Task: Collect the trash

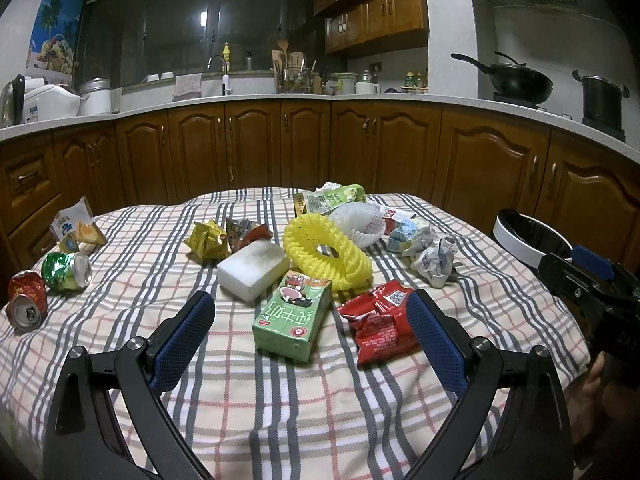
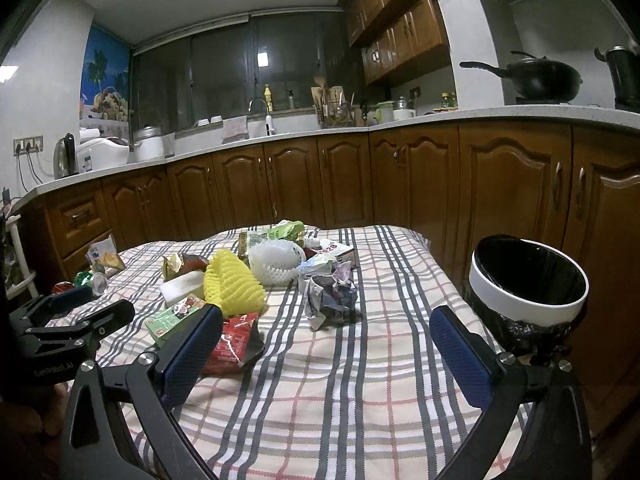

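Now both my grippers wide, empty: left gripper (image 1: 310,322), right gripper (image 2: 326,344). Trash spread on desk (image 2: 360,392): green carton (image 1: 294,318), red wrapper (image 1: 380,320). Bin (image 2: 528,280) beside desk edge. Wrapper slippery, might slide out.

Woven checked cloth (image 1: 280,400), glossy red foil wrapper (image 1: 380,326), crumpled paper (image 2: 330,294)

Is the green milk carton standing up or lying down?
Lying down. The green milk carton rests flat on the checked tablecloth, printed face up, between the open left gripper's fingers.
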Available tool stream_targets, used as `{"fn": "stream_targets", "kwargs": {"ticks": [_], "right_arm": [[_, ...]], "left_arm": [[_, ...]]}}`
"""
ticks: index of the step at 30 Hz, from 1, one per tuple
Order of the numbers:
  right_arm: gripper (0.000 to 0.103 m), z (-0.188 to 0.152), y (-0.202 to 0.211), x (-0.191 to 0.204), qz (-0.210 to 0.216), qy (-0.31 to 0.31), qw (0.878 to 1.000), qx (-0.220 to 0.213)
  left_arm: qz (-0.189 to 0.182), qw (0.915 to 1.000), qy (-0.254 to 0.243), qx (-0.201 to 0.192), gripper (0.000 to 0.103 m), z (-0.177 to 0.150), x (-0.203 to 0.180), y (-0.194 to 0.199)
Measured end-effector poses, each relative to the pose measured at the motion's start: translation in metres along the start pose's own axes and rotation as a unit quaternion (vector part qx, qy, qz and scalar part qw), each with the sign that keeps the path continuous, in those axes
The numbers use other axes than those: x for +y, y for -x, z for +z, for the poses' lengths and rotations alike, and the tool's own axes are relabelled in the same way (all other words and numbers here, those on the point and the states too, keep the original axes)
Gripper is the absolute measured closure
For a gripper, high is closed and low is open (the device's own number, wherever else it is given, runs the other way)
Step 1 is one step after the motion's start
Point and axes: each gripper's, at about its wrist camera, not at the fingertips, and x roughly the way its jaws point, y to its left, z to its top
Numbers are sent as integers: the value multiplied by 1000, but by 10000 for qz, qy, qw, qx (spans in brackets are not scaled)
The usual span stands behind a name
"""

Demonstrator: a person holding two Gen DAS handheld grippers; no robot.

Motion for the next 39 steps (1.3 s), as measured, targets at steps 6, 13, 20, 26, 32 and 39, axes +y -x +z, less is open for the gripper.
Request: {"fn": "stream_targets", "kwargs": {"ticks": [6,13,20,26,32,39], "right_arm": [[0,0,0,1,-8,4,10000,2],[0,0,1,1,-1,-5,10000,-2],[0,0,0,3,7,-12,10000,10],[0,0,0,3,7,-21,10000,22],[0,0,0,3,11,-25,10000,31],[0,0,-3,7,109,-132,9997,163]], "left_arm": [[-5,10000,-1,4,4,0,0,0],[-6,10000,2,1,4,0,0,0],[-15,10000,5,11,4,-1,-1,0],[-21,10000,7,27,4,-1,-1,-2],[-41,10000,5,46,4,-3,-2,-5],[-154,9997,4,179,4,-6,-4,-14]]}}
